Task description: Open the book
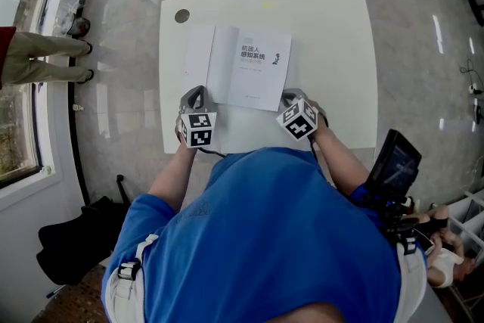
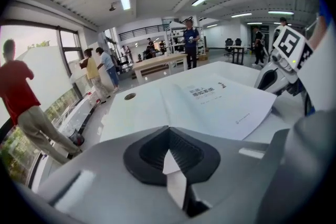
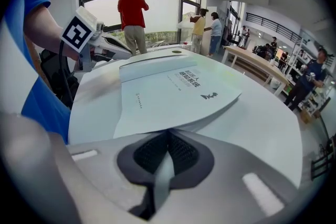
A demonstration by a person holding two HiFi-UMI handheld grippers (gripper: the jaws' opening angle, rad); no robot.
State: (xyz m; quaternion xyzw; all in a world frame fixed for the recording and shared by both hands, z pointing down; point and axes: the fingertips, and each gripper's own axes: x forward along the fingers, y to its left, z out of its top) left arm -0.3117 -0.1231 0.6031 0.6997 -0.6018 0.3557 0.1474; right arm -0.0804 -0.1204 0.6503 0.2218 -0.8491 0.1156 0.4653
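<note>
- Open book (image 1: 253,70) flat on white table (image 1: 333,34), title page up.
- Left gripper (image 2: 168,139): jaws together, empty, just short of it.
- Right gripper (image 3: 168,139): closed too, tips at near page edge.

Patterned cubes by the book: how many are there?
2. One cube sits on the left gripper, at the book's near left corner; the other on the right gripper, at its near right corner. None seems hidden.
</note>
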